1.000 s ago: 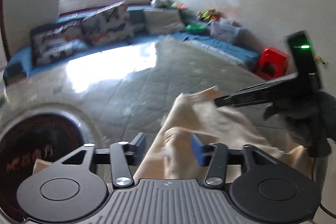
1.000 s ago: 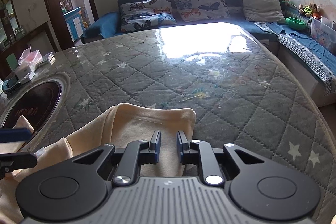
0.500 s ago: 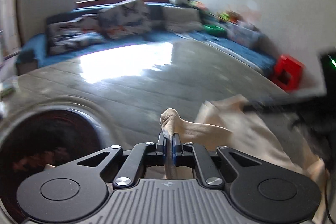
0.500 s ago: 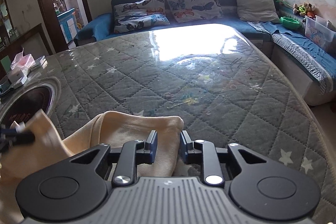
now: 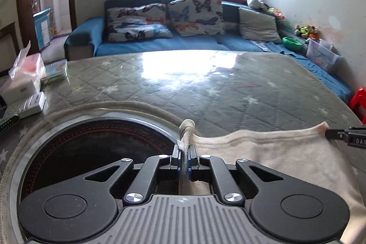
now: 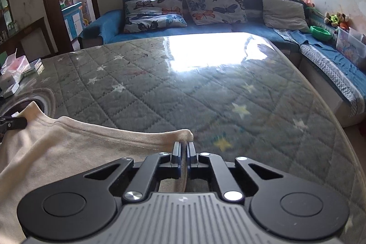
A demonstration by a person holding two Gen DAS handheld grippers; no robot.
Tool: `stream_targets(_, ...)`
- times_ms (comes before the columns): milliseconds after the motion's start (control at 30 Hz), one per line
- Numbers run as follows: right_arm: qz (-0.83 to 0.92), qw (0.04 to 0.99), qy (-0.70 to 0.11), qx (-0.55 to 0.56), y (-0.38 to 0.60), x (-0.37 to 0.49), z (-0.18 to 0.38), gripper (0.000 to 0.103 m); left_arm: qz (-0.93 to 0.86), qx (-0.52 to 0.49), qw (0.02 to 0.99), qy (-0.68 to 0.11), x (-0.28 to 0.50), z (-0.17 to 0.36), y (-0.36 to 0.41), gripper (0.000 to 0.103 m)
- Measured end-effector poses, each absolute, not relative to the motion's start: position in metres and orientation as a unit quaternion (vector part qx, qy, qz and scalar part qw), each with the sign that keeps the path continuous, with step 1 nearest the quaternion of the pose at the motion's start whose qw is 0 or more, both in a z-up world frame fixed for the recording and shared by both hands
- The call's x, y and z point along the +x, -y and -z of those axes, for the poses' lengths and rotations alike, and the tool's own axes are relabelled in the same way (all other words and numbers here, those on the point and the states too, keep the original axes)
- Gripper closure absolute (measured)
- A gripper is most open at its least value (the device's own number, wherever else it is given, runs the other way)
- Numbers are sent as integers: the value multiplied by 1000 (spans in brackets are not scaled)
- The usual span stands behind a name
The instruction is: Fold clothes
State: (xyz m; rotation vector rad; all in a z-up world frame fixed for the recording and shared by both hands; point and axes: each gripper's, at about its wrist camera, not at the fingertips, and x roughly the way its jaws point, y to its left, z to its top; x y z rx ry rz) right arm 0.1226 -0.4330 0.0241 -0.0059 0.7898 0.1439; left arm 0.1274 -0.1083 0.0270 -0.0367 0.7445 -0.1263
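both corners pinched: left gripper [image 5: 183, 160] and right gripper [image 6: 184, 158] each clamped on the hem of the cream garment [image 5: 270, 152], stretched over the quilted table [image 6: 205, 88] near the round cooktop [image 5: 91, 143]; next, lift evenly, fold forward.

Cream knit garment [image 5: 263, 152] runs off the right and bottom edges and under the left gripper [image 5: 183, 158] body, so its type and near half are hidden; round black inset panel [image 5: 91, 148] is cut off near-left, markings too dim to read.
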Motion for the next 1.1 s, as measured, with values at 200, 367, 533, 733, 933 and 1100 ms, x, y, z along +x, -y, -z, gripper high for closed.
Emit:
stream_targets(200, -75, 918, -387, -35, 416, 146, -21, 95, 30, -13, 923, -384, 143, -16, 96, 92)
stream_targets(367, -89, 917, -385, -51, 416, 135, -30, 91, 16, -14, 924, -382, 140, -25, 90, 89)
stream_targets(533, -146, 912, -377, -74, 407, 91, -50, 88, 70, -9, 927, -370, 124, -43, 110, 89)
stream_targets(733, -255, 878, -389, -109, 382, 22, -67, 88, 102, 3, 918, -383, 118, -42, 134, 89)
stream_targets(933, -358, 821, -412, -167, 351, -45, -66, 82, 98, -31, 915, -390, 125, -37, 121, 89)
stream_targets(1100, -399, 794, -409, -205, 334, -78, -59, 77, 84, -42, 911, -403, 129, -28, 112, 89)
